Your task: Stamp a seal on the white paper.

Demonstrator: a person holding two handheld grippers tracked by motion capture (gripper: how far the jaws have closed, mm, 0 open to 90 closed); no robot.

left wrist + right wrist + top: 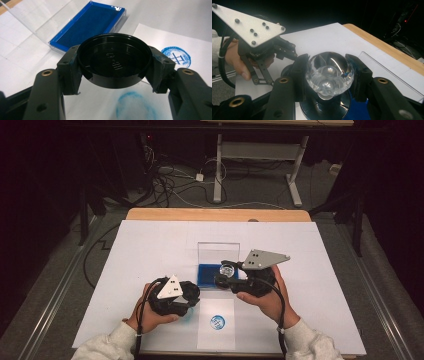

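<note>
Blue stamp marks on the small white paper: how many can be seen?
2. One crisp round mark lies beyond the left gripper; one faint smudged mark lies below the black cap it holds. Others may be hidden.

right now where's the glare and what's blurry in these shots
High view: dim, dark surroundings, white sheet brightest. Left gripper view: glossy black cap sharp with rim highlights, the near blue smudge soft. Right gripper view: glare on the clear faceted stamp knob, background dark and grainy.
</note>
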